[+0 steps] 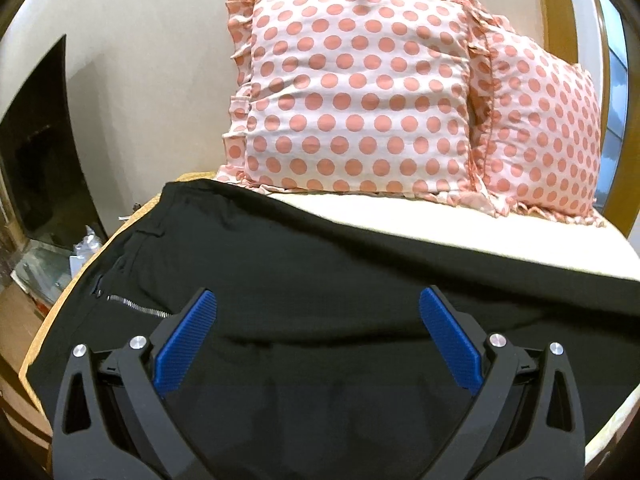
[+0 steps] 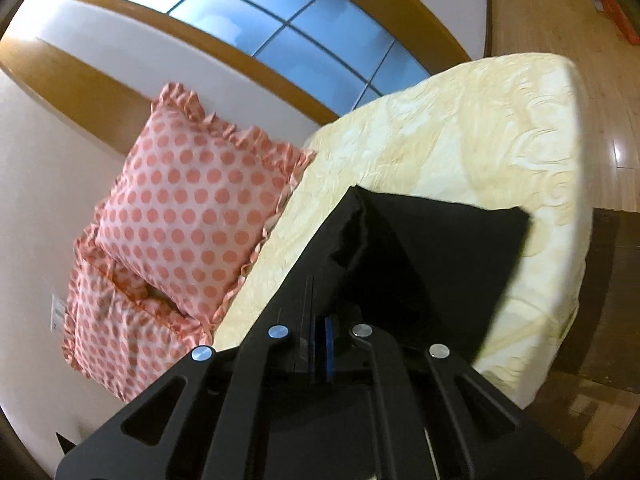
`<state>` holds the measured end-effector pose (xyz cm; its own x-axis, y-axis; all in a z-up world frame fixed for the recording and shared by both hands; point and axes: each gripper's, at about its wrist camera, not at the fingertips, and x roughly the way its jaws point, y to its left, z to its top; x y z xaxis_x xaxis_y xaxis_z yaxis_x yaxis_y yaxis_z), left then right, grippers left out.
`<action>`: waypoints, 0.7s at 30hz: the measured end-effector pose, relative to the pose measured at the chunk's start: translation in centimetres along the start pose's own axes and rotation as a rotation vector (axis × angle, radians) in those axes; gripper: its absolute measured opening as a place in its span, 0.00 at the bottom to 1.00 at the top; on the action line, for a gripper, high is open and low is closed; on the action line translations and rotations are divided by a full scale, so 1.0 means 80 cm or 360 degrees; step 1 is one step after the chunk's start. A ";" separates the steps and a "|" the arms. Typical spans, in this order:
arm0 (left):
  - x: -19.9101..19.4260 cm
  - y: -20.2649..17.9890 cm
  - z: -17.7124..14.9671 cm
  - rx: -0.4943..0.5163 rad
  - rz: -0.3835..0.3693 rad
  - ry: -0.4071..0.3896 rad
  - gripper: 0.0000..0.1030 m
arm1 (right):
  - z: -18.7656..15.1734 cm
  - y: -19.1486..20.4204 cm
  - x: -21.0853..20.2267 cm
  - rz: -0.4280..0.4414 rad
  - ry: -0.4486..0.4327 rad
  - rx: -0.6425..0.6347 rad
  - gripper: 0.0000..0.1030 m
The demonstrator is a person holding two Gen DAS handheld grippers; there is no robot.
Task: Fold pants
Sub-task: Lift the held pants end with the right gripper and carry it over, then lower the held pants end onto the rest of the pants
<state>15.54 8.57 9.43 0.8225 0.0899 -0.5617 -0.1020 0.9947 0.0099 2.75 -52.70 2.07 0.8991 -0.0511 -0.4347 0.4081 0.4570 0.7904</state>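
Black pants (image 1: 280,264) lie spread across the cream bed, waistband and silver zipper (image 1: 136,307) at the left. My left gripper (image 1: 318,300) is open, its blue pads (image 1: 186,344) wide apart just above the pants near the zipper, holding nothing. My right gripper (image 2: 318,312) is shut on the black pants (image 2: 432,256) and holds a leg section lifted over the bed, the cloth draped forward and down from the fingers. The pinched edge itself is hidden between the pads.
Two pink polka-dot pillows (image 1: 352,96) (image 2: 192,208) lean on the wall at the bed's head. The cream quilted bedspread (image 2: 480,136) extends to the bed's edge, with wooden floor (image 2: 560,8) beyond. A dark screen (image 1: 36,152) and clutter stand left of the bed.
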 end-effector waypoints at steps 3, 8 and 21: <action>0.028 0.024 0.033 -0.0062 0.0029 0.0021 0.98 | -0.001 -0.002 0.000 -0.0027 0.0010 -0.0028 0.03; 0.108 0.064 0.088 -0.0265 -0.0042 0.0174 0.98 | 0.000 -0.013 0.011 -0.0045 0.0056 -0.0016 0.03; 0.291 0.134 0.139 -0.0695 0.0164 0.0616 0.64 | 0.001 0.000 0.022 -0.0122 0.0057 -0.0215 0.03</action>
<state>39.82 21.86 5.62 0.5407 0.0791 -0.8375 -0.4591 0.8620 -0.2150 4.36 -52.86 1.34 0.8589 -0.0598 -0.5087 0.4482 0.5683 0.6901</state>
